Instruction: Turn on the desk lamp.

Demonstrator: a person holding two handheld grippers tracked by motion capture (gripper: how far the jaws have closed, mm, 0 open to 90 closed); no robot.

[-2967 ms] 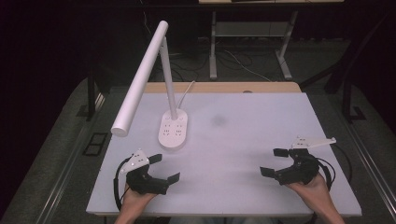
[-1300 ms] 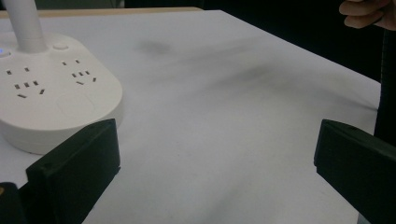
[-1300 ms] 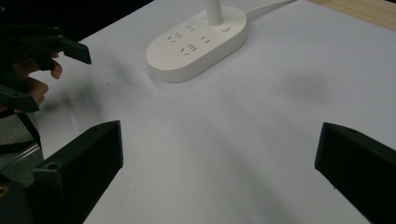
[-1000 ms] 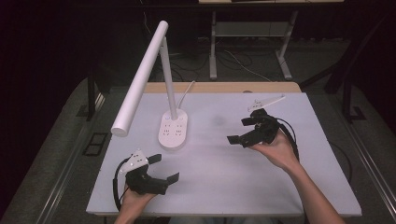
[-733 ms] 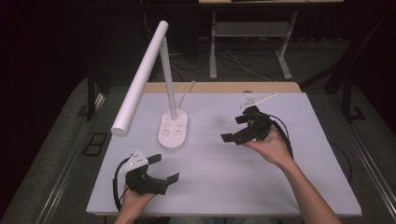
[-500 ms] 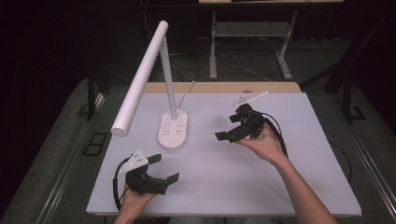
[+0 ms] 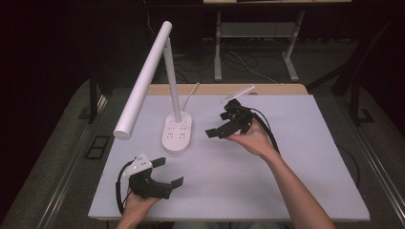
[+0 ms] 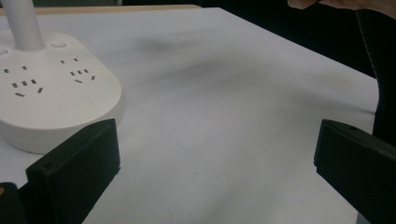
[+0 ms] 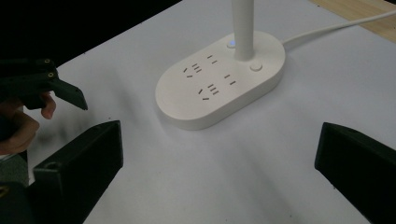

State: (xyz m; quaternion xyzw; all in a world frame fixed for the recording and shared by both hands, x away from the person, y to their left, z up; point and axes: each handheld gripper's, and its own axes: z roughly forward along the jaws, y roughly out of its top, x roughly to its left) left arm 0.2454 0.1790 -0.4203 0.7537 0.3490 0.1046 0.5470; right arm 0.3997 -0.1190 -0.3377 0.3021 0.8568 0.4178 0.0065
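Note:
A white desk lamp stands at the table's back left. Its oval base [image 7: 177, 132] carries several sockets, and its long tube head [image 7: 143, 78] slants out over the left side. My right gripper [image 7: 218, 125] hovers open just right of the base, jaws wide and pointing at it. In the right gripper view the base [image 9: 219, 88] lies straight ahead between the open jaws of that gripper [image 9: 219, 172], with two small buttons [image 9: 256, 66] by the stem. My left gripper [image 7: 168, 172] rests open near the front left edge. The base [image 8: 51, 98] lies just past its left jaw.
A white cable [image 7: 189, 92] runs from the base to the wooden strip [image 7: 267, 89] along the table's back edge. The white table top [image 7: 286, 162] ends close behind the left hand. Metal legs of another table [image 7: 218, 43] stand behind.
The right hand has carried its open gripper from the front right corner, away from the person and leftward, to just beside the lamp base. The left gripper has stayed put.

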